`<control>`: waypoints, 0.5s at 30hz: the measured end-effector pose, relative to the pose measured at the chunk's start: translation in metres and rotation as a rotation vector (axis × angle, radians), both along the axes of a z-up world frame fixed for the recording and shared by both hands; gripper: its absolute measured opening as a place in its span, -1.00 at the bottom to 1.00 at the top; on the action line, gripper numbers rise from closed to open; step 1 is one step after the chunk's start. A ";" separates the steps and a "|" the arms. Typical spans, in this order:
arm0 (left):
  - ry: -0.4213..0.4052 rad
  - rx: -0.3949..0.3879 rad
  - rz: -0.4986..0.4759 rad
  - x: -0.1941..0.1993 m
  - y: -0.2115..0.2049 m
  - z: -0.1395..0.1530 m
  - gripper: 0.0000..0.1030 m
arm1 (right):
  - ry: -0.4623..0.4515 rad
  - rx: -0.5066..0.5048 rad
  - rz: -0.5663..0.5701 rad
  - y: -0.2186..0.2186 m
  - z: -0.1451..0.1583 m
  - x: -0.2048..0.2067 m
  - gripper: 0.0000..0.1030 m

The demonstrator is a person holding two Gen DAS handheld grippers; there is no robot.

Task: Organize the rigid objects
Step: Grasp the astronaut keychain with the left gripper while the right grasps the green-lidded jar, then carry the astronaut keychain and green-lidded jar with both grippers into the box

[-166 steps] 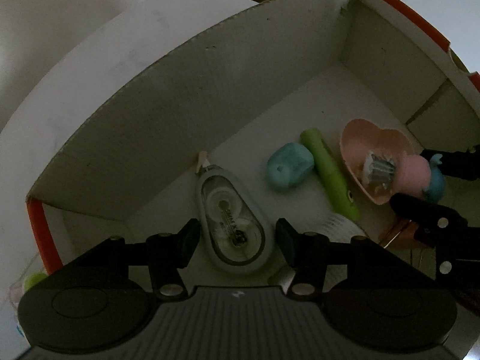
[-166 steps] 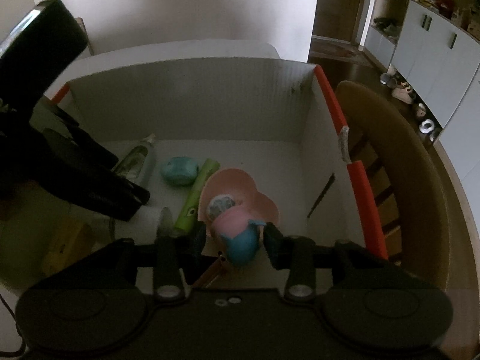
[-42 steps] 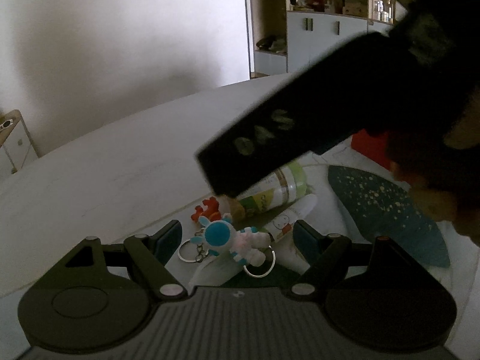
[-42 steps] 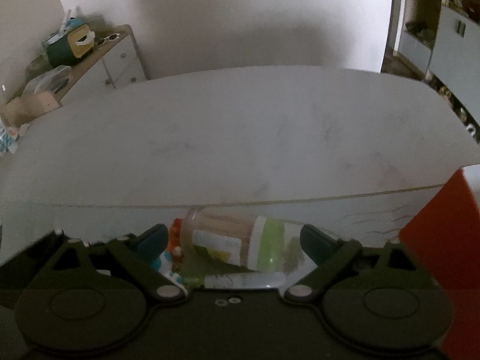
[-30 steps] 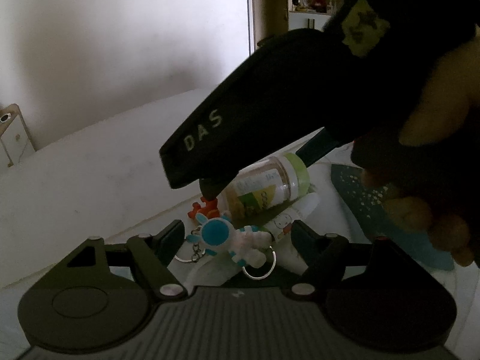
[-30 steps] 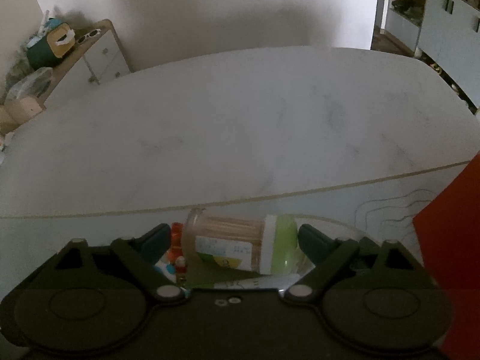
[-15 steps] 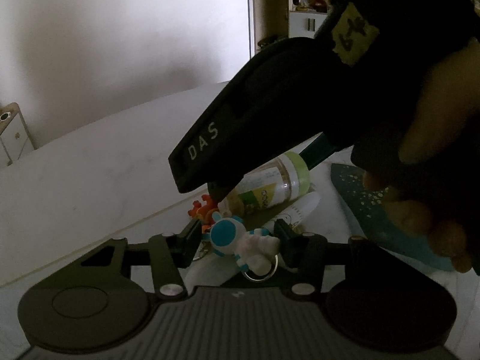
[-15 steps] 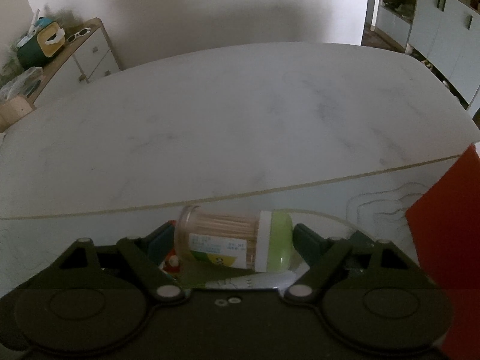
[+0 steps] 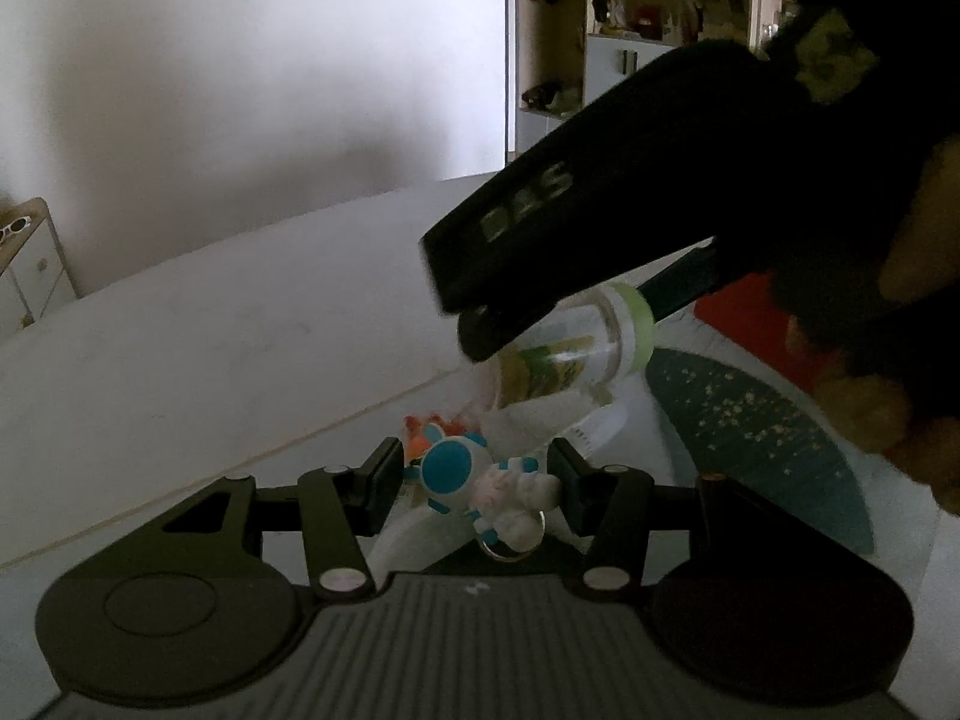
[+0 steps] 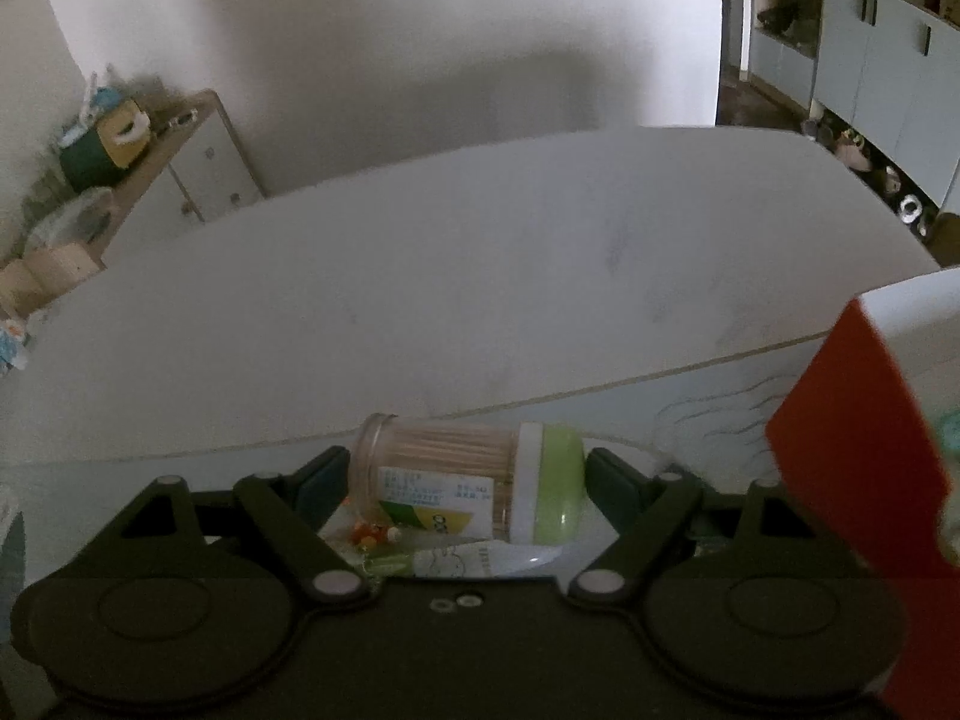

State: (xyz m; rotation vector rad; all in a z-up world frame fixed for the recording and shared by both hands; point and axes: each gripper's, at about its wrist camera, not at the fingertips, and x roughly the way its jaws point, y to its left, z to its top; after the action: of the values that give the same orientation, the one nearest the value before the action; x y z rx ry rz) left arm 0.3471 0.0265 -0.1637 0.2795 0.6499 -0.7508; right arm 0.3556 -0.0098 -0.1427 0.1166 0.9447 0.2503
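Clamping the astronaut keychain [image 9: 480, 483] from both sides, the left gripper [image 9: 474, 483] has its jaws drawn narrow, having just been closing on the figure, whose key ring hangs below it. Behind it lie a small orange-red toy [image 9: 427, 426] and a white tube [image 9: 594, 429], near the front edge of the white bench [image 9: 240, 330]. Across the toothpick jar [image 10: 474, 483], which is lying sideways with its green lid to the right, the right gripper [image 10: 468, 480] holds end to end, its jaws wide. A red-edged box [image 10: 858, 450] stands at the right.
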 end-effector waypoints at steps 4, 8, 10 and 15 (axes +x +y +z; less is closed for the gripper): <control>0.006 -0.015 0.004 -0.005 0.000 0.011 0.02 | -0.013 0.041 -0.005 -0.015 0.015 -0.009 0.64; 0.001 -0.024 -0.003 -0.005 0.001 0.021 0.02 | -0.034 0.067 0.004 -0.027 0.031 -0.022 0.64; 0.004 -0.028 -0.005 -0.008 0.002 0.028 0.02 | -0.045 0.076 0.008 -0.034 0.040 -0.029 0.64; 0.015 -0.041 -0.001 -0.019 0.004 0.046 0.02 | -0.076 0.097 0.016 -0.053 0.059 -0.047 0.64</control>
State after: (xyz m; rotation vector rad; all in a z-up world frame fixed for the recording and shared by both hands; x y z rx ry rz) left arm 0.3283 0.0300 -0.1174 0.2369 0.6483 -0.7668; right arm 0.3082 -0.0628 -0.0838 0.1876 0.8589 0.3135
